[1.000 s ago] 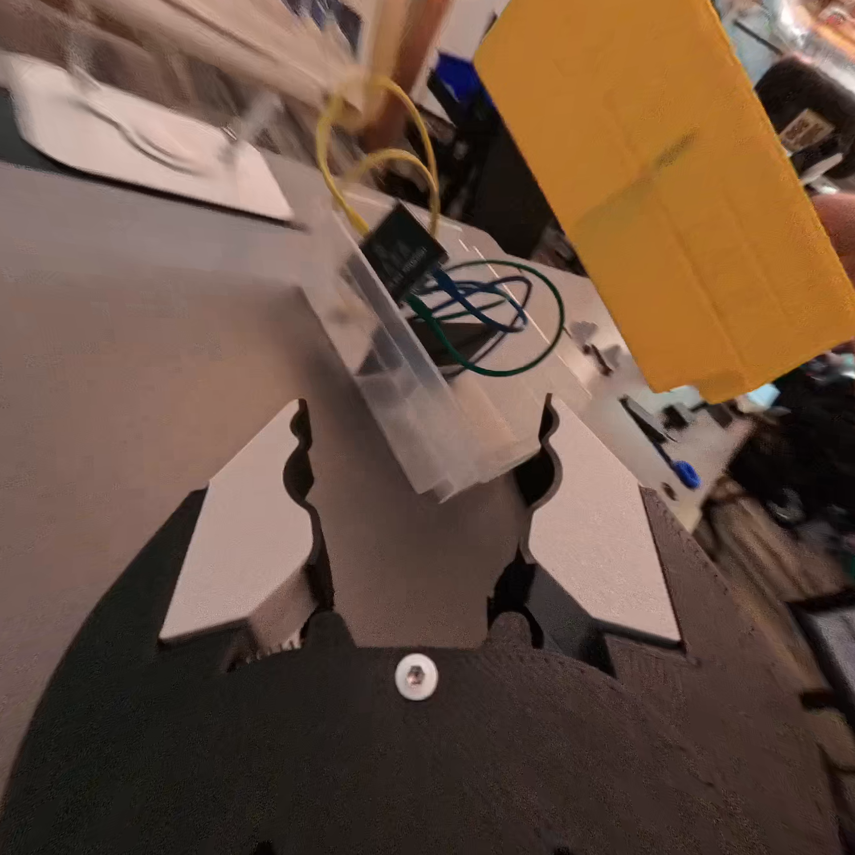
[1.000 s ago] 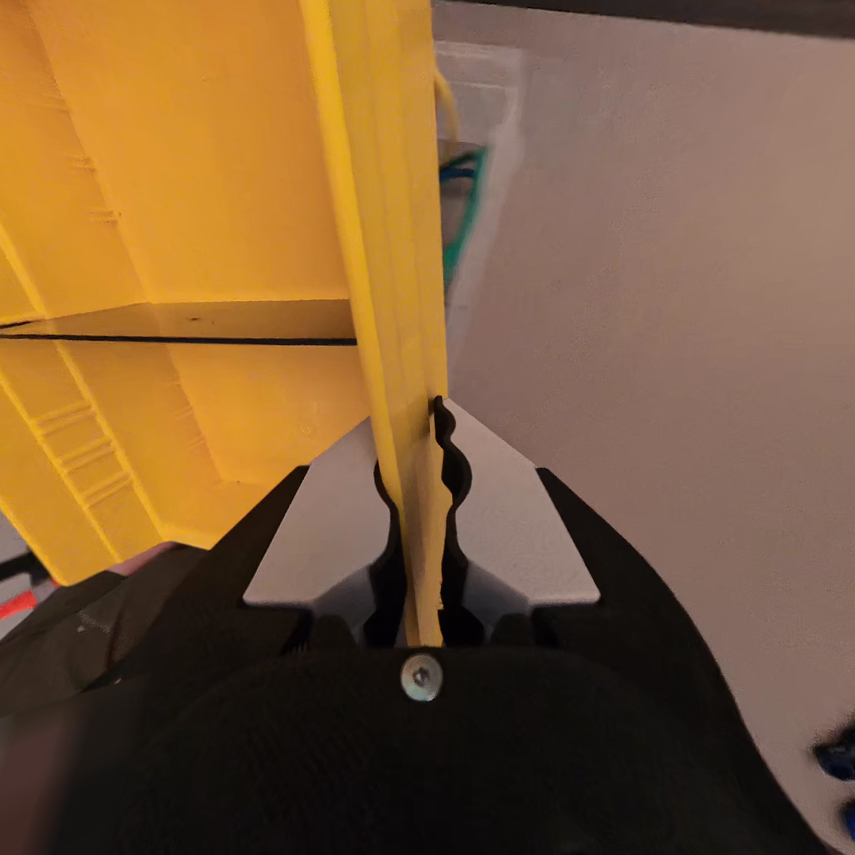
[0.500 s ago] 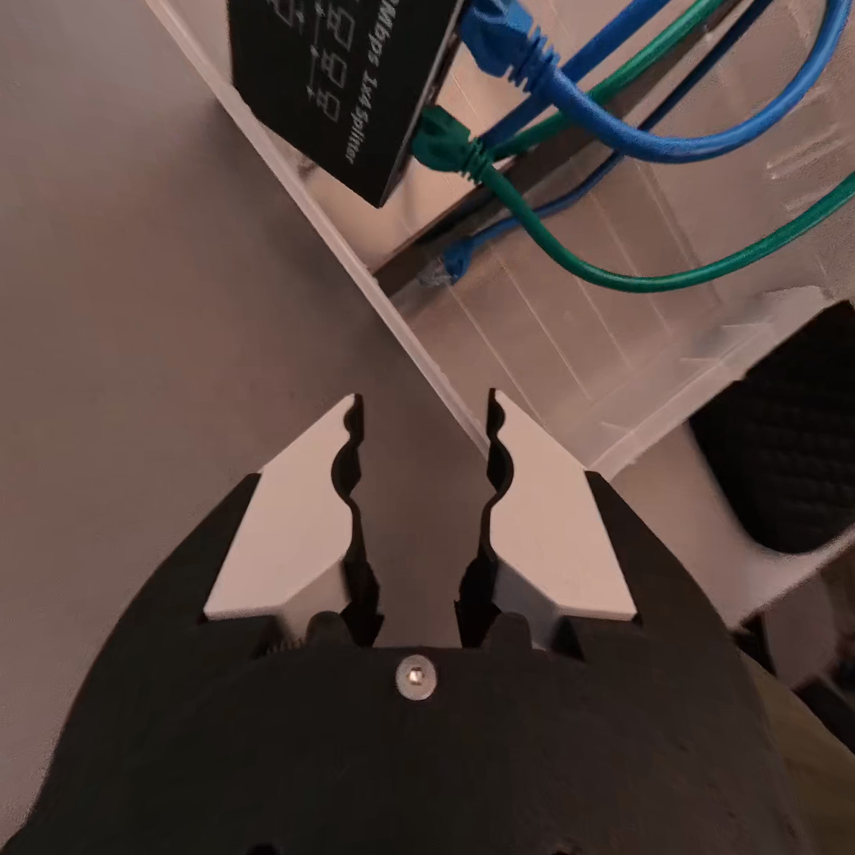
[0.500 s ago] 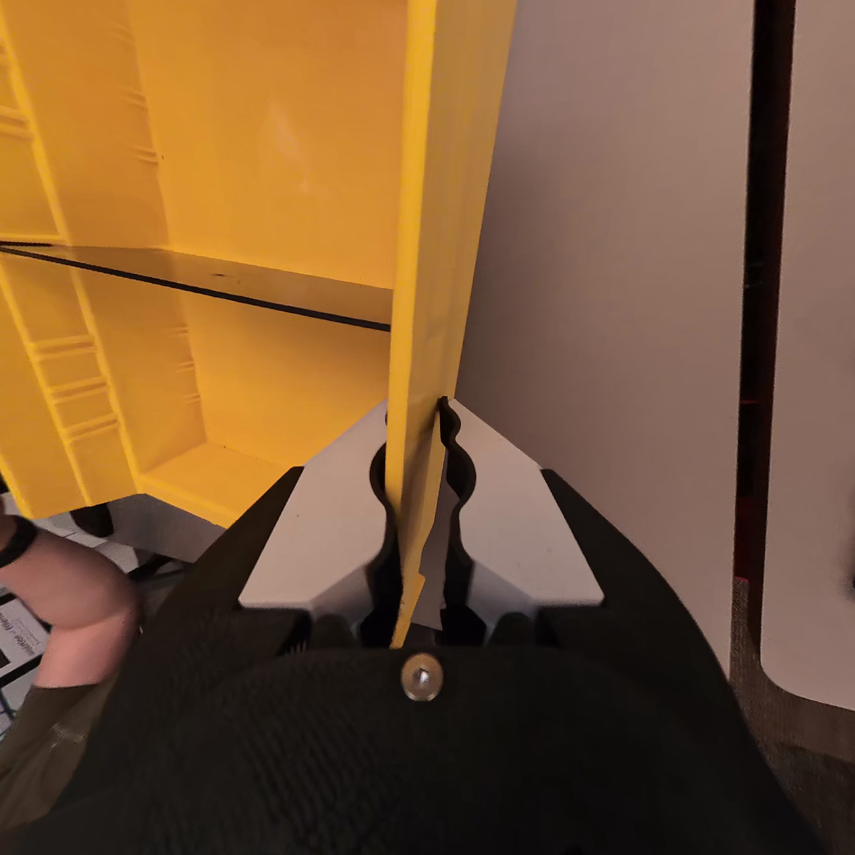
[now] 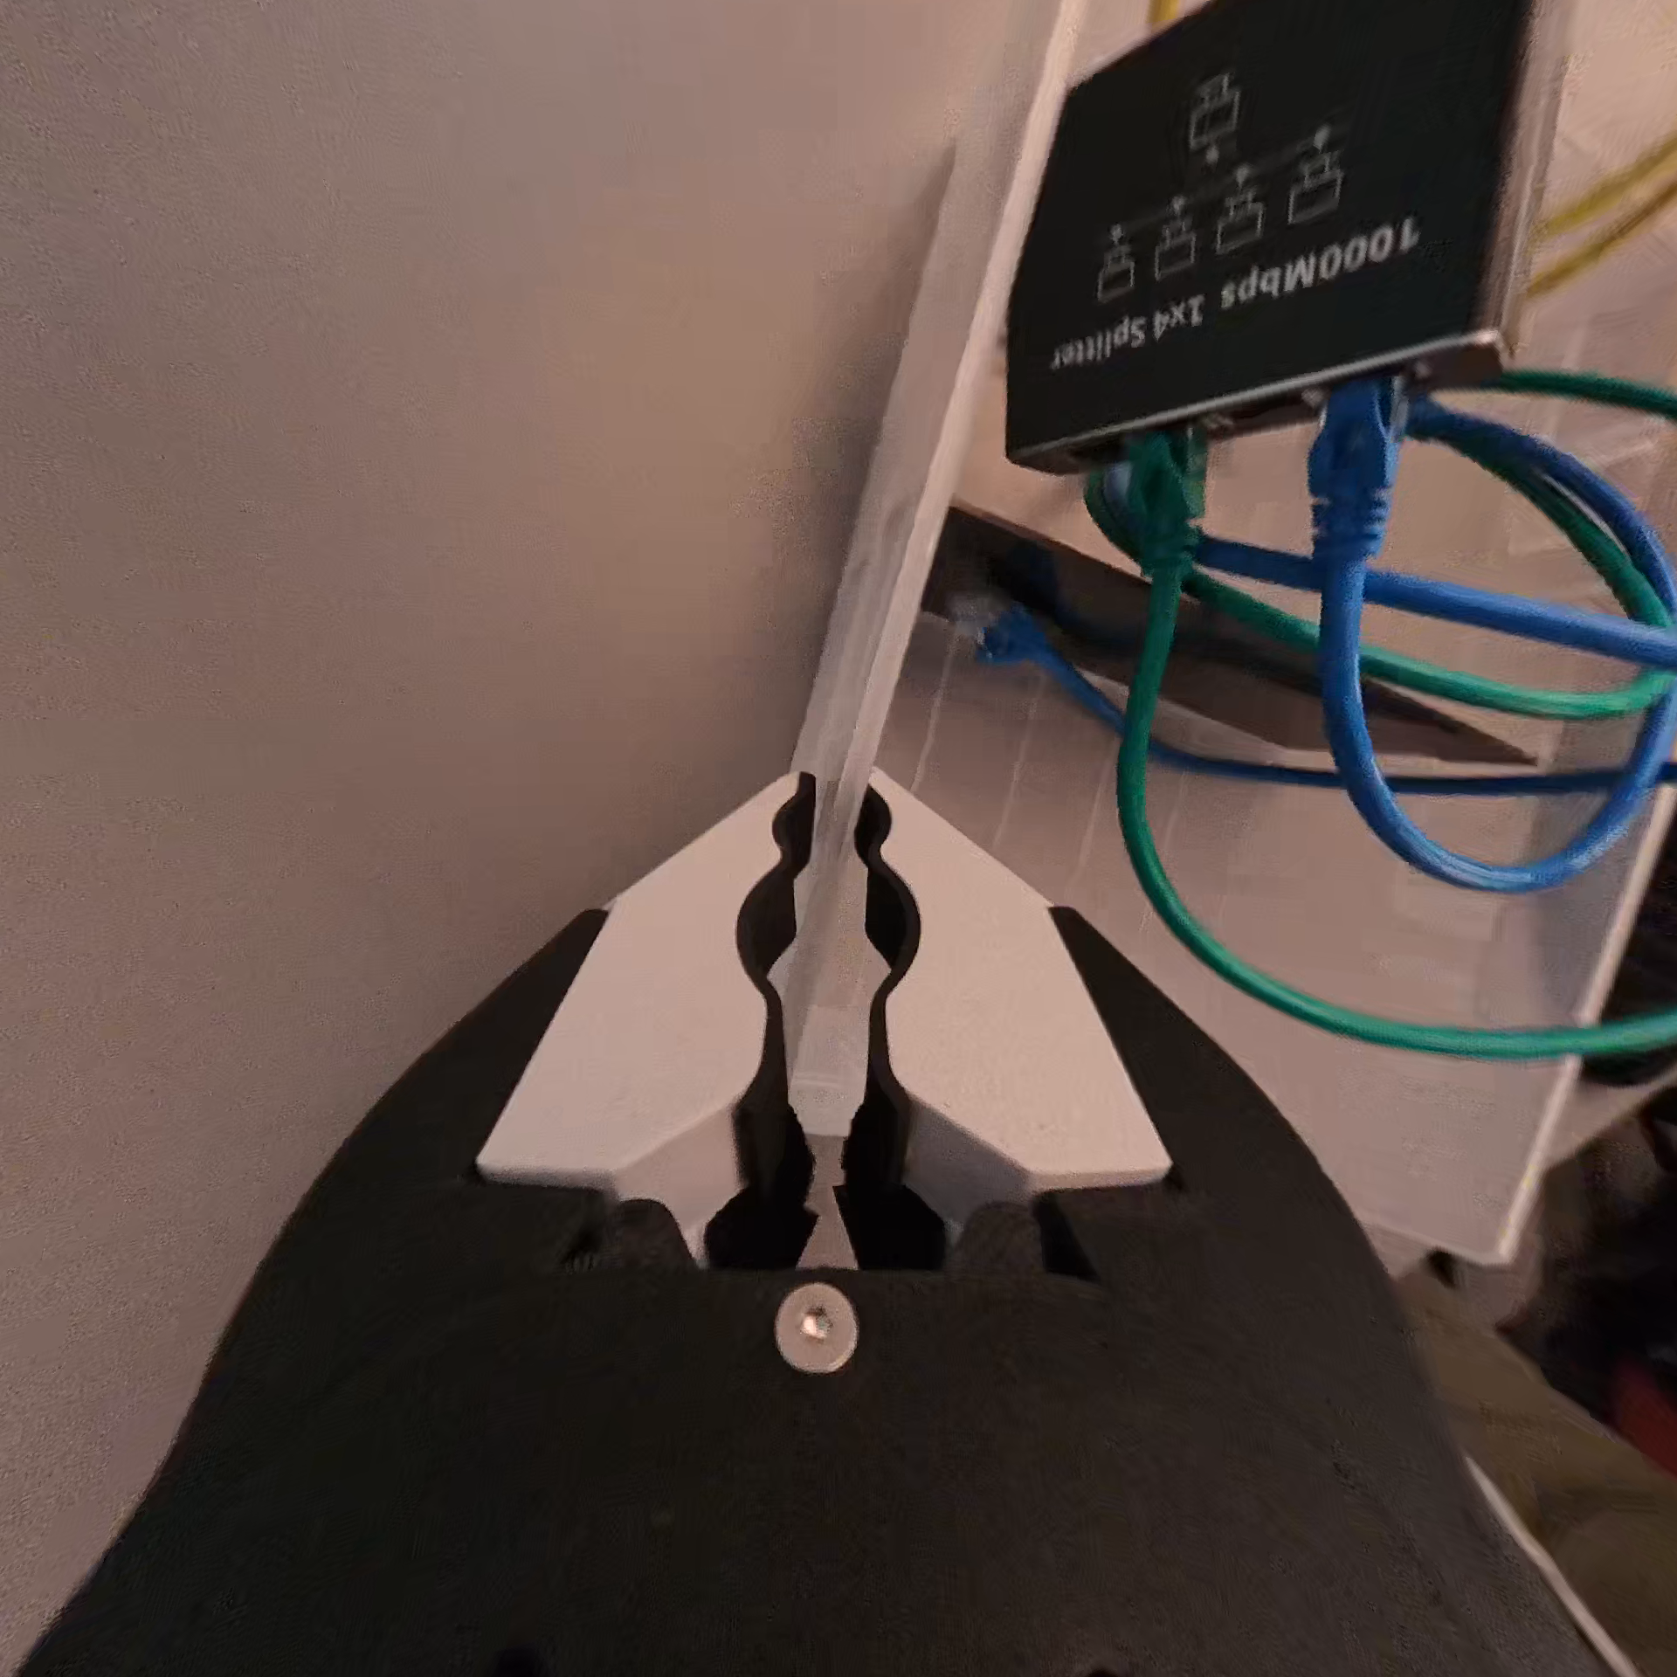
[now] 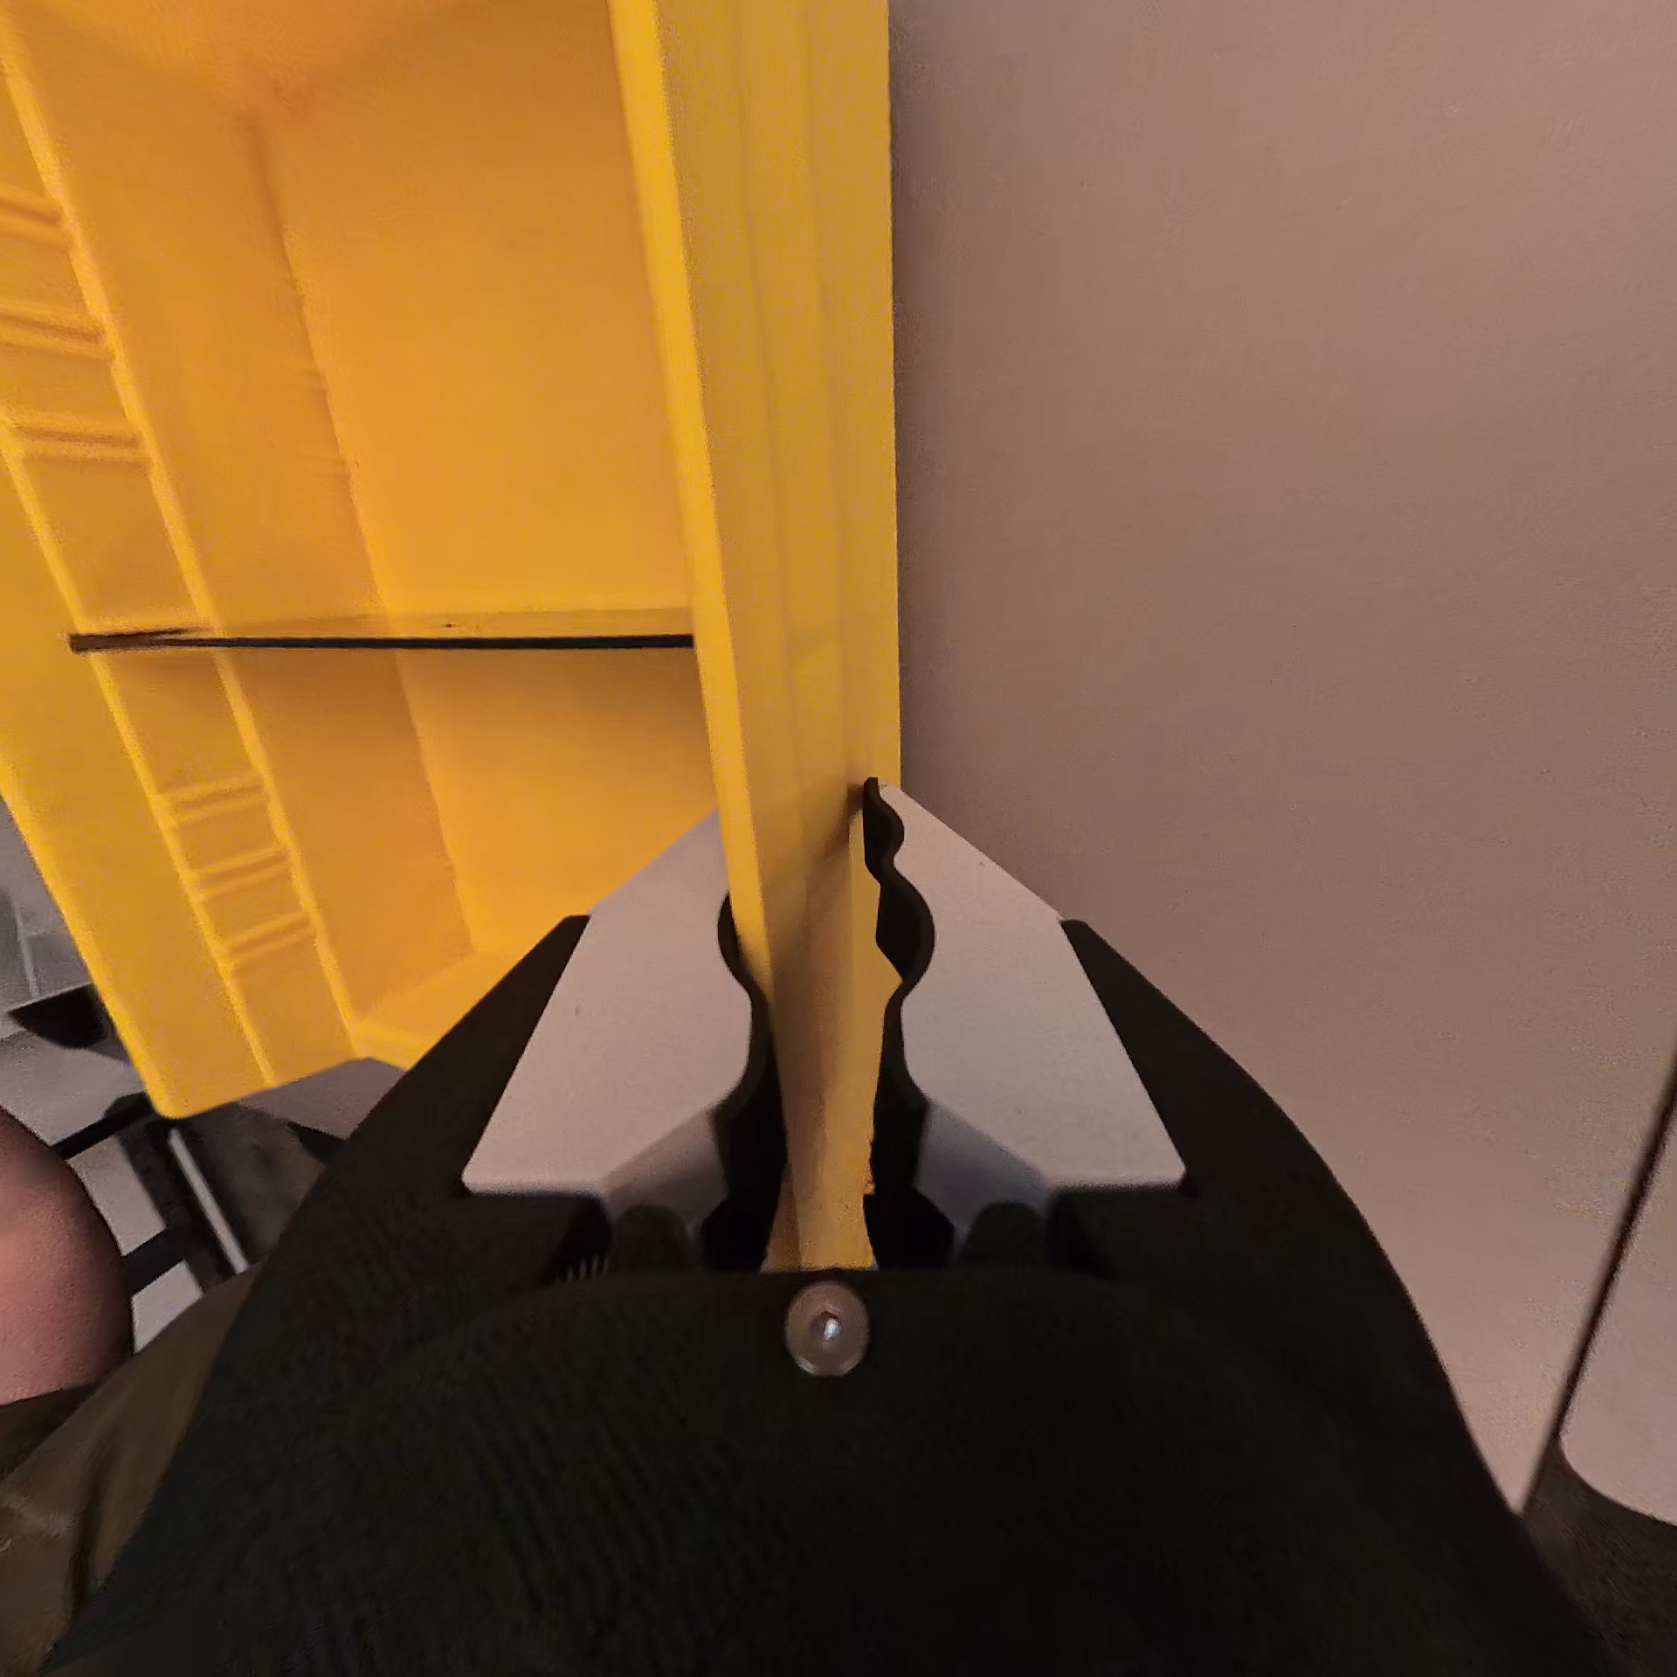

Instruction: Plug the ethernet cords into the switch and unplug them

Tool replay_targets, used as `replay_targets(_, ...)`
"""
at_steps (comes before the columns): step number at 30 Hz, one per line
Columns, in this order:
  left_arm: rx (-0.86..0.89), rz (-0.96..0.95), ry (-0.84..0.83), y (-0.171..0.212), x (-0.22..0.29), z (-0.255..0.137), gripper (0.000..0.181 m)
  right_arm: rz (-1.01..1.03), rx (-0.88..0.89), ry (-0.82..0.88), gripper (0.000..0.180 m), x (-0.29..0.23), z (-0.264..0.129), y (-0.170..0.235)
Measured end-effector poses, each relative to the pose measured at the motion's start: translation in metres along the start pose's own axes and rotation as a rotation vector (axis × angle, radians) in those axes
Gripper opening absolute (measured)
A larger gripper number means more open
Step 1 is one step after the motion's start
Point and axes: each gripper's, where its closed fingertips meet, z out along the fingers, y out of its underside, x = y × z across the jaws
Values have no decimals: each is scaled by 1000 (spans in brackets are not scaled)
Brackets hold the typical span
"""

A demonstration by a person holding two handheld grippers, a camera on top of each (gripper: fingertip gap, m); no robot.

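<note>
Since 0.5 s ago my left gripper (image 5: 830,789) has gone from spread beside the clear bin's edge to pinched on it, and the bin has swung round so the switch sits upper right instead of upper left.

Left wrist view: my fingers (image 5: 671,1016) are pressed onto the thin rim of the clear plastic bin (image 5: 871,690), w/ the wall running up and away between them. Inside the bin, upper right, lies the black switch (image 5: 1397,218), white markings on its top face. A green cord (image 5: 1152,653) is plugged into its near edge toward the left, a blue cord (image 5: 1352,581) plugged in further right; both loop down and out to the right across the bin floor. Another blue plug (image 5: 1007,635) lies loose on the bin floor, below the switch, not in any port. Yellow cords (image 5: 1615,218) show blurred at the far right, behind the switch. Beige table (image 5: 408,454) fills the left half.

Right wrist view: my right gripper (image 6: 803,799) is clamped on the side wall of a yellow bin (image 6: 408,408); the wall runs straight up between the fingers (image 6: 989,1025). Bin interior is at left, w/ a thin dark divider (image 6: 381,641) across it. Same beige table (image 6: 1270,544) at right. A bit of a person's hand (image 6: 36,1270) shows at the lower left edge.
</note>
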Motion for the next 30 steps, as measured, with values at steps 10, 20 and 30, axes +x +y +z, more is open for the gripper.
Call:
replay_targets(10, 228, -254, -107, 49, -143, -70, 7, 6, 2, -7, 14, -41, 37, -31)
replay_targets(20, 445, -497, -102, 89, -224, -117, 11, -99, 39, 98, 7, -55, 53, -39)
replay_targets(30, 540, -467, -136, 92, -244, -126, 8, -65, 59, 78, 8, -48, 50, -44)
